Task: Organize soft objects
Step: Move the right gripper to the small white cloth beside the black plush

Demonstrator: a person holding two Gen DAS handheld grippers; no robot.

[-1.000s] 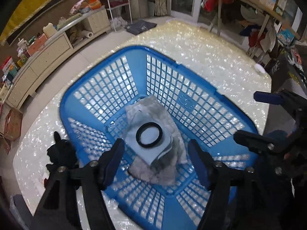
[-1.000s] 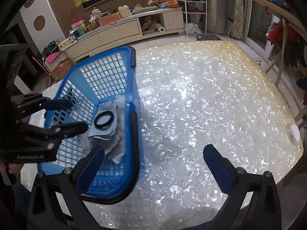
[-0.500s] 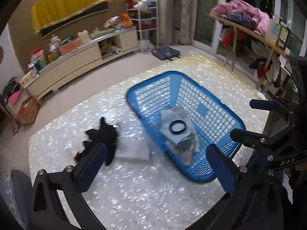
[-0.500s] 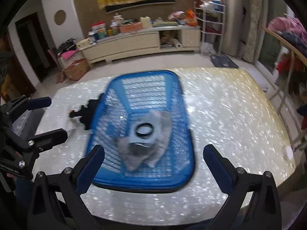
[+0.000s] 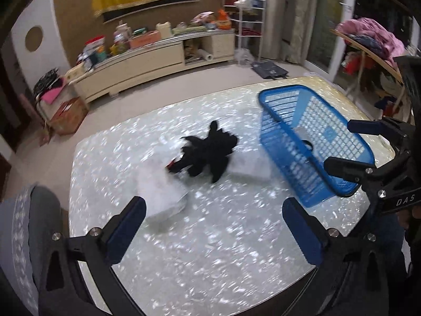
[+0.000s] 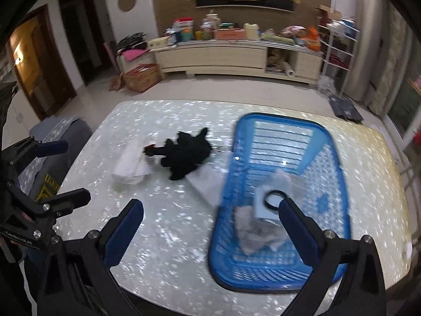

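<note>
1. The left gripper [image 5: 213, 226] is hovering over the table [image 5: 210, 258], jaws wide apart, gripping nothing.
2. The right gripper [image 6: 210, 229] is likewise gaping empty.
3. A black cloth [image 6: 185, 156] is lying left of the blue basket [image 6: 339, 179].
4. A grey cloth [image 6: 255, 233] is sitting inside it.

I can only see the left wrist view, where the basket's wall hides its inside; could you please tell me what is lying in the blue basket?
Observer: A crumpled grey cloth lies in the blue basket, at its nearer end in the right wrist view.
Operator: Thank you. Is anything lying on top of it?
Observer: Yes, a pale blue card bearing a black ring.
Operator: And is the basket's far end taken?
Observer: No, only bare mesh floor shows there.
</note>
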